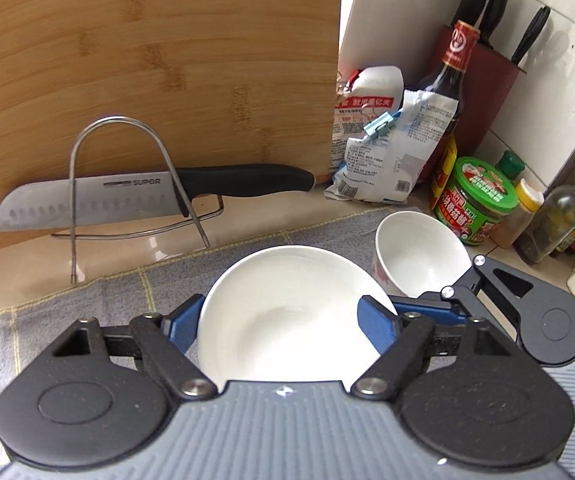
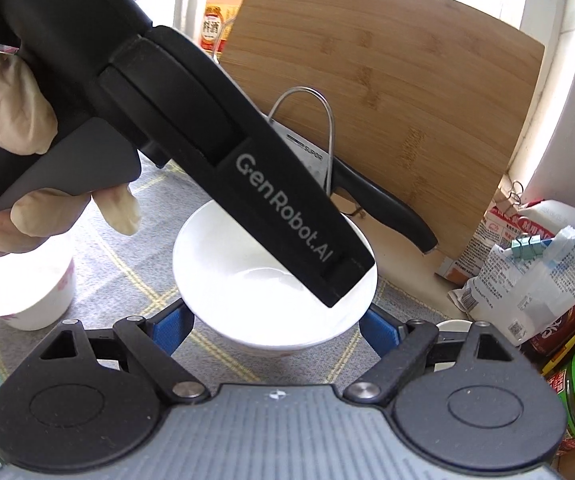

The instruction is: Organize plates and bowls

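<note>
While the left hand-held gripper (image 1: 287, 324) pinched a shallow white plate (image 1: 283, 316) over the grey checked cloth (image 1: 99, 300), the right hand-held gripper (image 2: 275, 326) clasped a white bowl (image 2: 247, 300). "GenRobot.AI" ran down one black body; "SUPOR" marked the knife (image 1: 87, 200) racked before the bamboo board (image 1: 167, 60).
</note>
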The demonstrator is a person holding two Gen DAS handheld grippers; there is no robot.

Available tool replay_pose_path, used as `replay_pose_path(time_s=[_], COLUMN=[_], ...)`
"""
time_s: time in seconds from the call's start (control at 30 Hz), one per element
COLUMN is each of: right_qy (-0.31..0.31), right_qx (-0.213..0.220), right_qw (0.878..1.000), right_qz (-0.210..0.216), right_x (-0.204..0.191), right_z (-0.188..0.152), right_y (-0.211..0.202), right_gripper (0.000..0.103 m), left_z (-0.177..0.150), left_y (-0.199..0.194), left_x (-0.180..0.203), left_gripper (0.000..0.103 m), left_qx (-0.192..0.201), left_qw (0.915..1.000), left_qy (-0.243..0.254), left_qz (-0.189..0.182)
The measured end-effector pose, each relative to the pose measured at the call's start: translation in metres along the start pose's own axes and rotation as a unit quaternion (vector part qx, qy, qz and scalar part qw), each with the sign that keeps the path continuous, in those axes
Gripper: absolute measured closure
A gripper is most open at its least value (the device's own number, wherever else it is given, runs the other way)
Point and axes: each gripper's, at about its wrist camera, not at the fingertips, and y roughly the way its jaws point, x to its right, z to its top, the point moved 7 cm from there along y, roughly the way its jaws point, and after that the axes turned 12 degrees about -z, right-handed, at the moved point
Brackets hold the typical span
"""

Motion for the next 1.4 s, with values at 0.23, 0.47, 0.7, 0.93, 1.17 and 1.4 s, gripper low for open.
replay_pose_path(time_s=[0.23,0.47,0.7,0.93,1.17,1.4], right_qy=[-0.016,-0.023,-0.035,-0.051,-0.071,-0.09], right_qx=[0.016,0.026,0.035,0.04,0.048,0.053], right_qw=[1.0,0.999,0.998,0.997,0.994,0.991], right_qz=[0.012,0.024,0.03,0.043,0.065,0.084], right_x=[-0.016,-0.034,-0.052,-0.071,-0.095,-0.117], right_z=[0.003,0.004,0.006,0.01,0.018,0.022], right_y=[-0.027,-0.053,-0.071,-0.08,-0.086,-0.088], right_gripper=[0.011,0.011,0.011,0.011,0.011,0.011], left_z=[-0.015,-0.032,-0.048,-0.061,-0.076,-0.089], left_y=[-0.028,-0.054,-0.076,-0.099,-0.119,-0.136], left_x=[0.006,0.01,0.009,0.002,-0.014,-0.03], left_gripper=[0.022,0.022,0.022,0.022,0.022,0.022], left_qx=[0.015,0.03,0.047,0.058,0.067,0.076], left_qw=[0.9997,0.9989,0.9975,0.9956,0.9924,0.9888], left_qy=[-0.013,-0.027,-0.04,-0.056,-0.078,-0.098], left_qz=[0.016,0.024,0.033,0.049,0.068,0.083])
